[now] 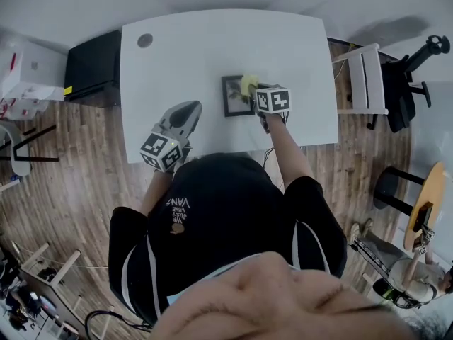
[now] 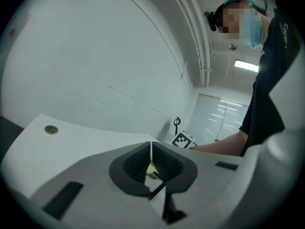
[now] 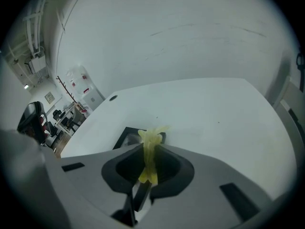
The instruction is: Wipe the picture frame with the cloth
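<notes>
Lying flat on the white bench [image 1: 184,48], right of the middle and toward the near edge: the dark-bordered picture frame [image 1: 233,95]. Sitting over its far right corner, bunched into a narrow wad: the yellow cloth [image 1: 248,85].

Clamping that cloth tight, jaws closed on it with a tuft sticking out past the tips: the right gripper [image 1: 256,96], hovering at the frame's right side. Showing in the right gripper view: the cloth [image 3: 152,137] just over the frame's near corner [image 3: 127,136].

Hanging above the bench well to the left of the frame, touching nothing: the left gripper [image 1: 185,112]. Jaws pressed together [image 2: 151,151], holding nothing but a tiny pale yellow speck [image 2: 151,168] at the seam, too small to identify.

Judging the risks:
- **Frame sliding:** nothing is pinning the frame, so a sideways wipe is likely to push it across the smooth bench rather than clean it.
- **Scraping the glass:** with so little cloth past the tips, pressing down risks bare jaws scraping the glass.
- **Losing the cloth:** a thin wad dragging on the frame edge could pull free of the grip.
</notes>
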Available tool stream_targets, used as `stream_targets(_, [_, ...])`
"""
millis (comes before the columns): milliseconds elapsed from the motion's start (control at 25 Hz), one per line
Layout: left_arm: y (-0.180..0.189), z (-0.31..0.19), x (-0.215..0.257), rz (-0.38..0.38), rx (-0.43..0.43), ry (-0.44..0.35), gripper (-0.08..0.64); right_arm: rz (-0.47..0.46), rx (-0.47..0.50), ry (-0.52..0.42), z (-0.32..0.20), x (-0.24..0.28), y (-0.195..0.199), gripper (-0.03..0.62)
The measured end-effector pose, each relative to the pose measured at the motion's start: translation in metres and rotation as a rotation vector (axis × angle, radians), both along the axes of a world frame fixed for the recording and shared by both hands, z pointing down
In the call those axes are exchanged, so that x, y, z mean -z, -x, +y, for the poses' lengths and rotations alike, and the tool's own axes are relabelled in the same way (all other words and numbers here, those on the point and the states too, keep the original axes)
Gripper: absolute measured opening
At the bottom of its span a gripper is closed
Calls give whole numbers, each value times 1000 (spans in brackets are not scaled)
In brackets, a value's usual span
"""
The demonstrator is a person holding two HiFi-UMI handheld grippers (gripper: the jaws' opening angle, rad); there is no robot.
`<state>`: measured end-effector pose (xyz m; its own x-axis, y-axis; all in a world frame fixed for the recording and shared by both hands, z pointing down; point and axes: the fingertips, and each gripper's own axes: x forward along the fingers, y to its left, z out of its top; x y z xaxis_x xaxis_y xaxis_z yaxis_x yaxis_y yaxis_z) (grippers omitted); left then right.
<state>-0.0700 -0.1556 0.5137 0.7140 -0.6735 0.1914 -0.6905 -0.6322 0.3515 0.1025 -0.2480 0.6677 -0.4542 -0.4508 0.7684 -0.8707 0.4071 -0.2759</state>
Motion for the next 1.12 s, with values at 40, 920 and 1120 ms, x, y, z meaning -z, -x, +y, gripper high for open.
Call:
stream_targets(40, [-1, 0, 0, 2, -3, 0, 18, 5, -6, 0, 0, -1, -4, 44])
stream_targets(920, [-18, -2, 2, 16, -40, 7, 18, -198, 117, -22, 35, 35, 67, 44])
stream_targets(1120, [-8, 1, 2, 17, -17, 9, 18, -194, 161, 21, 45, 19, 93, 44])
